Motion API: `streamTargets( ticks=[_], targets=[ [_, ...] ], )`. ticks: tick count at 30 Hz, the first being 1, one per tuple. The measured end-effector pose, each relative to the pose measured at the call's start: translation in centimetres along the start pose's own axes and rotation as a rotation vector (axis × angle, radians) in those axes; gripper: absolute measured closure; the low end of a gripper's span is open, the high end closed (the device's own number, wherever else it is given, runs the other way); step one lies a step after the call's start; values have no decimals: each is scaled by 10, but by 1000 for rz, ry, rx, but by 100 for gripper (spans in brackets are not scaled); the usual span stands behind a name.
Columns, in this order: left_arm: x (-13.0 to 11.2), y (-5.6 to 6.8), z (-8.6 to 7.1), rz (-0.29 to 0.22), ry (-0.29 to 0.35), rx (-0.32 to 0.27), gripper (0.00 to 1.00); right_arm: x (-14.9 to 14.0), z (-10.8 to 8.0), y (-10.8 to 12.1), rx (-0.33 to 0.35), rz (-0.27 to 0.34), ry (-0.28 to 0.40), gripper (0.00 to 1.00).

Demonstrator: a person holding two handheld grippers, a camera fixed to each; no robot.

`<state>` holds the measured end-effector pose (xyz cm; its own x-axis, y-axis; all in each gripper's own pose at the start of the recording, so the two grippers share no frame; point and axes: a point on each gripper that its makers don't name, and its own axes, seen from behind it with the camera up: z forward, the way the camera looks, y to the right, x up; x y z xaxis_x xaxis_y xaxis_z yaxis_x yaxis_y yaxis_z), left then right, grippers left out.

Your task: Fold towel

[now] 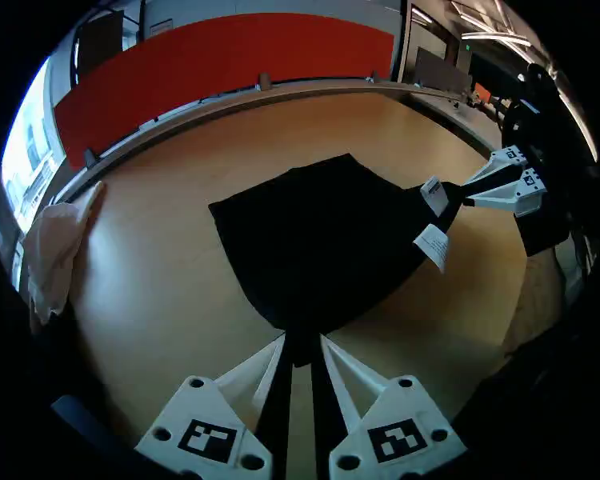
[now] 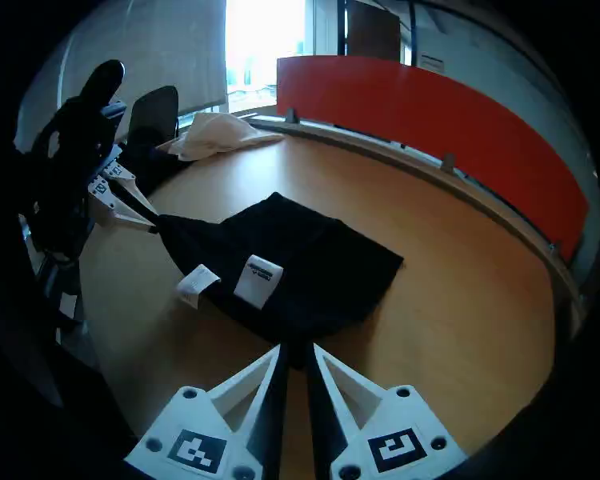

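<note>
Wooden table (image 1: 164,264), wide and curved, carries the work, with a long red panel (image 1: 220,64) standing along its far edge and a bright window (image 2: 264,48) beyond. On it lies the black towel (image 1: 324,240), spread but not flat: one edge is lifted into two peaks where the tongs hold it, and the rest lies on the wood. Two white labels (image 2: 258,282) hang at the edge between the peaks. A pale cloth (image 1: 56,248) lies crumpled at the table's rim, well apart from the towel.

The step in hand seems to be the first fold: both corners of one edge are taken, and the fold itself is not yet made. The next move probably calls for lifting the two corners together, carrying them over the towel at equal height, and laying them on the opposite edge so that the corners meet. If one hand goes faster, the fold may come out skewed.

The left gripper (image 1: 302,346) has its fingers almost together, with only a thin fold of one towel corner pinched between them. The right gripper (image 2: 298,354) is closed in the same way on the neighbouring corner. Both are held low, near the table, each pointing over the towel; in each view the other gripper appears off to the side, its fingers meeting the cloth
</note>
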<state>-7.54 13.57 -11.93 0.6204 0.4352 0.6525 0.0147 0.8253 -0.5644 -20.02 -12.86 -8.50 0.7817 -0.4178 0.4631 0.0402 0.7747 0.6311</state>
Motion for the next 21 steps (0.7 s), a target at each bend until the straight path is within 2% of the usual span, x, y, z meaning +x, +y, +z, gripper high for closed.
streamTargets(
  ticks=[10,21],
  targets=[
    [9,11,-25,-26,1,-16,86,11,-26,-7,3,-12,0,85],
    [7,18,-40,-24,-8,-22,86,13,-45,-20,18,-15,-4,85]
  ],
)
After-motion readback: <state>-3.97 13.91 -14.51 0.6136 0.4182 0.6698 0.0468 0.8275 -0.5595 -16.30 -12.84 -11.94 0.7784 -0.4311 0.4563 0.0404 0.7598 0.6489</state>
